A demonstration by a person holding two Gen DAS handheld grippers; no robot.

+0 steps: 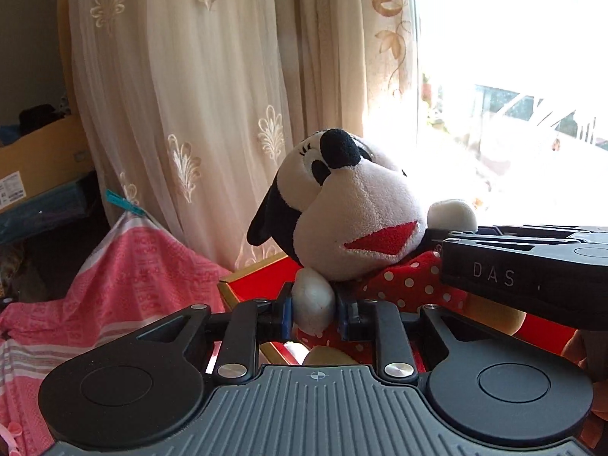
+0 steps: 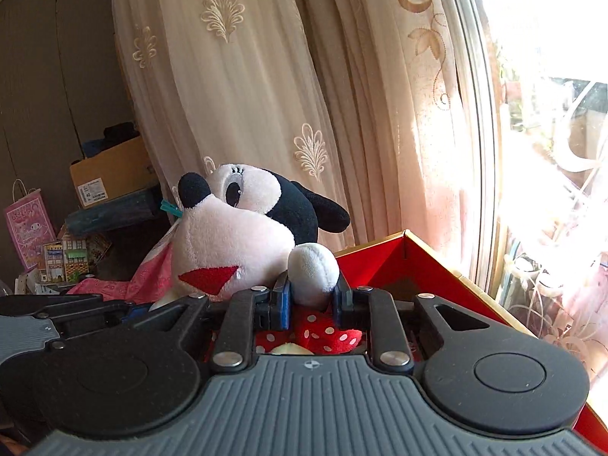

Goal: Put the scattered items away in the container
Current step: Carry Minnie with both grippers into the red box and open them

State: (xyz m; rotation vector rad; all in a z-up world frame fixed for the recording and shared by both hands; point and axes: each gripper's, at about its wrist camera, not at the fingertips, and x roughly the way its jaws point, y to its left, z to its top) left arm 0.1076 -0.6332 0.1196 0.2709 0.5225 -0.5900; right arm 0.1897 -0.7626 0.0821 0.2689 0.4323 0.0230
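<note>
— Both of my hand-held grippers are clamped on the plush doll [image 1: 353, 205]. My left hand-held gripper [image 1: 313, 307] pinches one white paw [image 1: 313, 300] between its blue pads [image 1: 287, 309], jaws narrow around it.

— And the right one?

— My right hand-held gripper [image 2: 311, 300] squeezes the other white paw [image 2: 313, 271] the same way. In the left view its black body [image 1: 532, 273] reaches in beside the doll's polka-dot dress [image 1: 406, 285].

— Where is the doll?

— Over the red box [image 2: 383, 262] with the gold rim; the head sits above the box's rim, and the dress hangs between the red walls. I cannot tell whether it touches the bottom.

— What else is near the box?

— Behind it hangs a cream curtain [image 1: 197, 95]; beside it, on the doll's black-ear side in the left view, lies a pink cloth [image 1: 125, 277], with a bright window [image 1: 513, 76] on the opposite side.
</note>
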